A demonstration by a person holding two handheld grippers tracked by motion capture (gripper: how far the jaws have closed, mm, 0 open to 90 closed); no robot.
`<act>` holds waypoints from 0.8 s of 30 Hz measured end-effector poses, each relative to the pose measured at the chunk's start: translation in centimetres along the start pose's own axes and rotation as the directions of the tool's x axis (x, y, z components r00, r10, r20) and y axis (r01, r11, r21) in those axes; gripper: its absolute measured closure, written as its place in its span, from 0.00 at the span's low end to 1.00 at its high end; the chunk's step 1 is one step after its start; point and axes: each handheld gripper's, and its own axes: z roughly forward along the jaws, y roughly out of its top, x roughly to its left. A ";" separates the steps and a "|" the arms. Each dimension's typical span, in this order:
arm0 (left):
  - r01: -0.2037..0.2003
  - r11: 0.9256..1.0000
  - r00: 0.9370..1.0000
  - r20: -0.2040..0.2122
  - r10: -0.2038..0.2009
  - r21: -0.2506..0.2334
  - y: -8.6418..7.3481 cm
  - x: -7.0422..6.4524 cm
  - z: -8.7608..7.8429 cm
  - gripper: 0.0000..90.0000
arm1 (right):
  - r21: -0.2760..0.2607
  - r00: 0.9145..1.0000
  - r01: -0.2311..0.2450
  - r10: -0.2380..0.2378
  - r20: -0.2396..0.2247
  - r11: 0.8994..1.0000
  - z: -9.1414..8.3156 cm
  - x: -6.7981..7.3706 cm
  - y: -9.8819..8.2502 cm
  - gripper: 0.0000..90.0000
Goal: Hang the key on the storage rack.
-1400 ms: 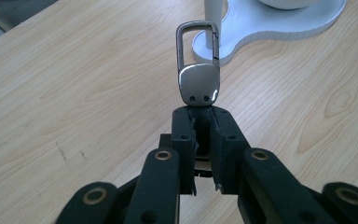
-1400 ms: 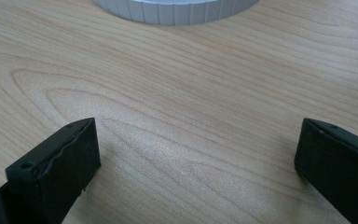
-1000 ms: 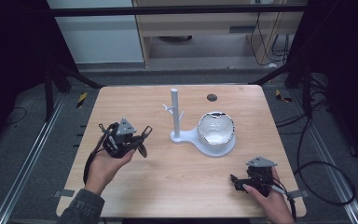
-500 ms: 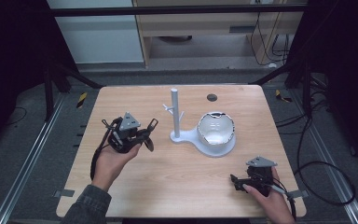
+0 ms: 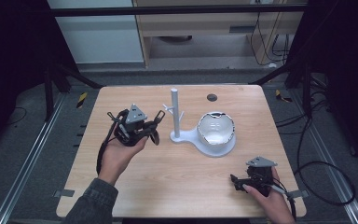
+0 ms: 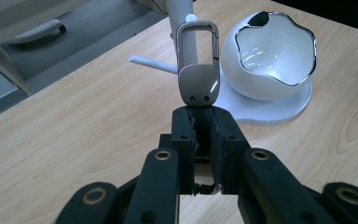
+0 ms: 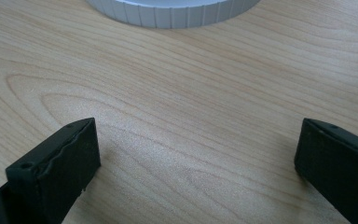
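Metal clip (image 6: 197, 65) clamped in left tongs (image 6: 200, 122), plain in left gripper view, tiny from high; right tongs (image 7: 191, 163) wide apart over worktop (image 7: 177, 93); no writing legible

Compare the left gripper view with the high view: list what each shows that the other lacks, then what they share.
Left gripper view alone: the two small holes in the silver metal carabiner clip pinched by the left gripper.

High view alone: the right gripper, both hands, and the dark round hole in the wooden table.

Shared: the white peg stand and the white wavy-rimmed bowl on its base.
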 end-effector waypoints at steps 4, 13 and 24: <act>0.002 1.000 1.000 0.009 -0.002 -0.021 0.2 0.0 0.1 0.89 | 0.000 1.000 -0.002 0.002 0.001 1.000 0.0 0.0 0.0 0.00; -0.001 0.999 1.000 -0.007 0.001 -0.035 1.3 -0.2 0.6 0.89 | 0.000 1.000 0.001 -0.001 0.002 1.000 0.0 0.0 0.0 0.00; 0.009 1.000 1.000 -0.014 -0.009 -0.016 1.0 0.3 1.8 0.89 | 0.000 1.000 -0.002 0.002 0.002 1.000 0.0 0.0 0.0 0.00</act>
